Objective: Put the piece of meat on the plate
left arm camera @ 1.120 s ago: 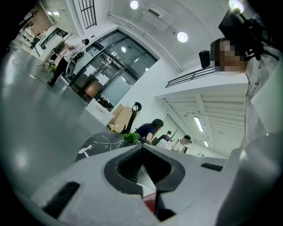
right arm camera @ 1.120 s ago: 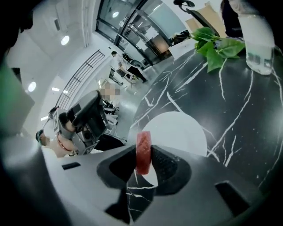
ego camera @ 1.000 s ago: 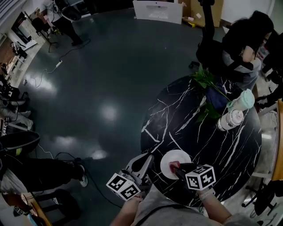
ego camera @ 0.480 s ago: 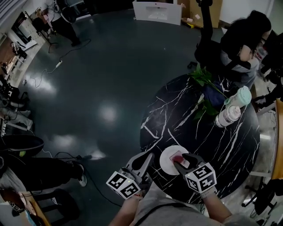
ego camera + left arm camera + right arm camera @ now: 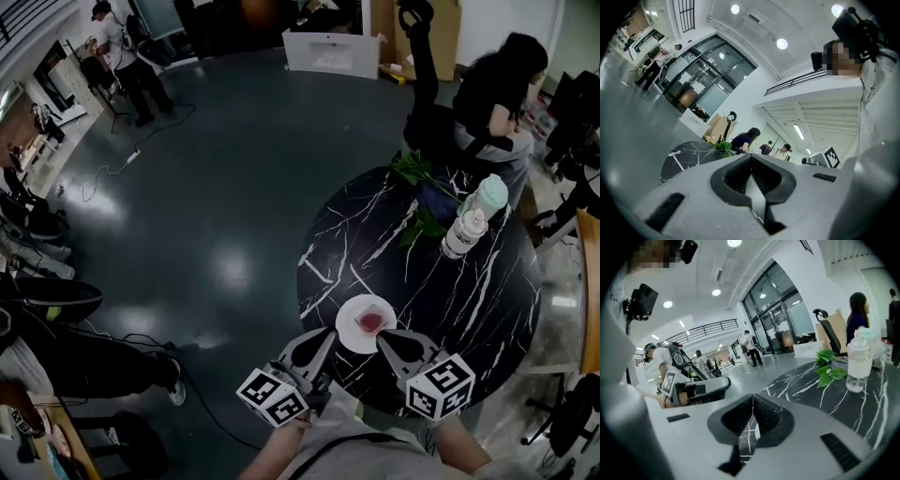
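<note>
The red piece of meat (image 5: 371, 322) lies on the small white plate (image 5: 350, 335) at the near edge of the black marble table (image 5: 450, 291). My right gripper (image 5: 380, 337) hovers just short of the plate's near rim, apart from the meat. Its jaws are closing with nothing between them, and in the right gripper view the tips (image 5: 753, 397) meet. My left gripper (image 5: 325, 336) hangs left of the plate by the table edge, shut and empty, its tips (image 5: 751, 157) together.
Two bottles (image 5: 464, 234) and a leafy plant (image 5: 412, 173) stand at the table's far side. A seated person (image 5: 492, 89) and an office chair (image 5: 417, 56) are beyond it. Dark floor spreads to the left, and more people stand far off.
The right gripper, first over the plate with the meat, opened and left it there, then rose and drew back with jaws together. The left gripper shifted slightly right.
</note>
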Available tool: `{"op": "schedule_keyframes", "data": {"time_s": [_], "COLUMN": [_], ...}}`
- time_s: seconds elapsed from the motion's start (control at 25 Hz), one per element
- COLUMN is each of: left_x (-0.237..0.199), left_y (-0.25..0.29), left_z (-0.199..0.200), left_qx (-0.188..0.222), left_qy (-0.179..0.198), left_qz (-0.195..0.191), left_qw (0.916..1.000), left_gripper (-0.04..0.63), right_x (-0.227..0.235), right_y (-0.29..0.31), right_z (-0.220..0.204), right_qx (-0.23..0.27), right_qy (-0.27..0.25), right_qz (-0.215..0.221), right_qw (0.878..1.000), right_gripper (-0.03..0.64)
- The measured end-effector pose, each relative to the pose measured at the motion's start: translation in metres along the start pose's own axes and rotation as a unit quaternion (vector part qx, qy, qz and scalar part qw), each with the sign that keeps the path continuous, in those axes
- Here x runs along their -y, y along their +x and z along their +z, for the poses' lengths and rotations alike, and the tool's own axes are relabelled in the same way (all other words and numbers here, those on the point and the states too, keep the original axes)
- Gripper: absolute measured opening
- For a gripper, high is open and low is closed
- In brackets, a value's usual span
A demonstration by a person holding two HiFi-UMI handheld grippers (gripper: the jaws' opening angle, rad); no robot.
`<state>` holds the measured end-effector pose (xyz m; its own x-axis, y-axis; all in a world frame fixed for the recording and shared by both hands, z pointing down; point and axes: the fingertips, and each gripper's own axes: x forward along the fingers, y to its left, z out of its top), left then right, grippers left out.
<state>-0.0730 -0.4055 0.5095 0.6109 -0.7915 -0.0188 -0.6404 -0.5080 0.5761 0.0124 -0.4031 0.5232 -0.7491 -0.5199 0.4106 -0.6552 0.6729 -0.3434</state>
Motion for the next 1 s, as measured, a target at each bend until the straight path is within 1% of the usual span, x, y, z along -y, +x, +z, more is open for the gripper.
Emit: {"op": "schedule_keyframes", "data": {"time_s": [0.16,0.28,0.4,0.6,0.76,1.0], "left_x": [0.035,0.058,0.074,0.087,0.09,0.101], "left_y": [-0.006,-0.007,-0.01,-0.022,-0.03,-0.032], "left_z": [-0.008,-0.011,-0.012,-0.02,-0.027,-0.025], "left_qx": [-0.006,-0.007,-0.008,-0.009,-0.01,-0.011], "left_qy": [0.008,0.015,0.025,0.026,0.029,0.034], "left_qz": [-0.025,-0.047,-0.061,-0.065,-0.064,-0.071], "left_qw": [0.9996,0.9988,0.9978,0.9975,0.9975,0.9968], "left_gripper": [0.009,0.009,0.009,0.009,0.009,0.009], "right_x": [-0.017,-0.027,-0.037,-0.045,-0.052,-0.057], "right_y": [-0.027,-0.045,-0.06,-0.081,-0.089,-0.099], "right_z": [0.008,0.016,0.021,0.023,0.02,0.019], "right_qx": [0.032,0.055,0.078,0.112,0.118,0.121], "right_qy": [-0.028,-0.037,-0.047,-0.06,-0.062,-0.061], "right_qz": [-0.018,-0.025,-0.032,-0.051,-0.049,-0.05], "right_qw": [0.999,0.997,0.995,0.991,0.99,0.99], "right_gripper": [0.014,0.012,0.012,0.012,0.012,0.012]}}
